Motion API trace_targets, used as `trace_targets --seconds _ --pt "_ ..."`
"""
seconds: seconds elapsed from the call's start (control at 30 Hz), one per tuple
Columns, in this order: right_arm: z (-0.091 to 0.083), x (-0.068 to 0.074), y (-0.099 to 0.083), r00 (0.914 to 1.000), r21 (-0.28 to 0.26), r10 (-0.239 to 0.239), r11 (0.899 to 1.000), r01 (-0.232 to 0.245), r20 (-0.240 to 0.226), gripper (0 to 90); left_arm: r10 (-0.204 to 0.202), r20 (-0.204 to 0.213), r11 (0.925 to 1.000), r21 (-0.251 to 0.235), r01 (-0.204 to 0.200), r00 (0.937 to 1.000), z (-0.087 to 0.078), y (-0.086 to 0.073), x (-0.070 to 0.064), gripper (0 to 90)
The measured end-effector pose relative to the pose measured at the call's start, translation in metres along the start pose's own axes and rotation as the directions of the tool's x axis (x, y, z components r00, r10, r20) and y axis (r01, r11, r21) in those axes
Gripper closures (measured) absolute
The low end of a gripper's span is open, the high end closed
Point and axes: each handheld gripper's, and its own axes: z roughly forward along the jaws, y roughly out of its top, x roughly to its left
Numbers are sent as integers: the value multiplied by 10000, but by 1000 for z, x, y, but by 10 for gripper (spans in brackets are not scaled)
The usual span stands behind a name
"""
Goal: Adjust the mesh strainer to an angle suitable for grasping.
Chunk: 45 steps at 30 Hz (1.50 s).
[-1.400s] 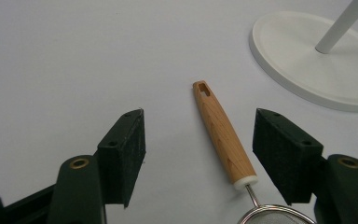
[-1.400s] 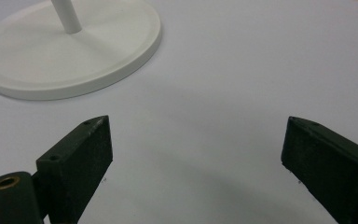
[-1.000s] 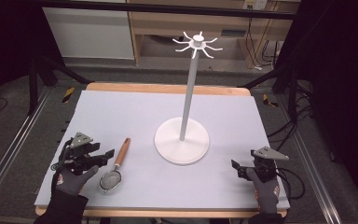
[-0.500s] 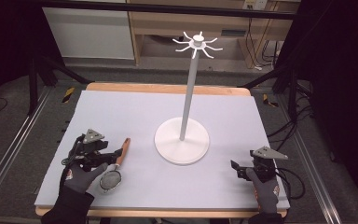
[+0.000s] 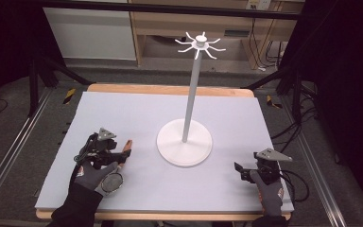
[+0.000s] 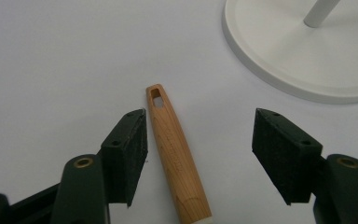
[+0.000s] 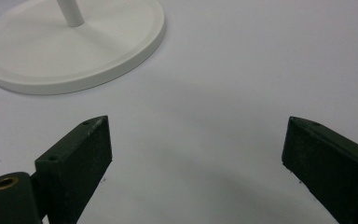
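while the left gripper [image 6: 200,154] hangs low over the grey mat [image 5: 137,113], its jaws stand wide apart and the wooden handle [image 6: 175,158] of a small strainer lies on the mat in the gap between them. that handle sits nearer one jaw, just beside it but not touching, with clear space to the other. its tip, pierced by a small hanging hole [image 6: 156,93], reaches a little past the jaw ends and points toward the far part of the mat. from the high view the strainer [image 5: 111,182] lies at the near left of the mat, its round mesh bowl toward the person and partly under the gloved left hand [image 5: 92,172], its handle running away toward the white stand [image 5: 185,142]. the stand's round base is near the handle tip but apart from it. the right gripper [image 5: 246,171] rests at the near right of the mat, jaws also spread wide with bare mat between them, well apart from the strainer.
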Motion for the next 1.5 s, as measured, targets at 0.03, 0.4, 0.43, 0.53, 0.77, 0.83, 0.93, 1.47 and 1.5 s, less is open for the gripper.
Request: trace_targets --seconds 0.03,0.4,0.43,0.53,0.77,0.83,0.93,1.47,1.5 --pt "0 0 0 10000 28 -1 10000 1 -22 87 -1 -21 10000 69 1 10000 1 0 0 356" --pt "5 3 -2 9997 349 -189 9992 193 -129 87 0 -374 9957 926 35 9993 20 -8 4 437" --pt "5 3 -2 9998 378 -134 9992 139 -143 87 28 -412 9951 989 13 9991 22 -9 4 446" --pt "6 4 -2 9998 453 -120 9989 128 -178 87 18 -434 9936 1131 31 9991 27 -11 5 465" --pt "7 3 -2 9995 432 -291 9986 297 -153 89 59 -476 9873 1590 17 9988 37 -16 5 507" --pt "7 3 -2 9996 475 -249 9985 255 -138 89 68 -521 9871 1601 17 9986 39 -16 4 523" --pt "7 3 -2 9997 464 -220 9987 227 -144 89 93 -513 9853 1708 -4 9986 41 -17 4 548" --pt "7 3 -2 9997 529 -199 9984 207 -144 89 -260 -437 9824 1837 336 9987 39 -18 10 639" --pt "7 3 -2 9997 534 -191 9984 198 -149 90 -278 -404 9826 1827 347 9988 38 -18 11 645"
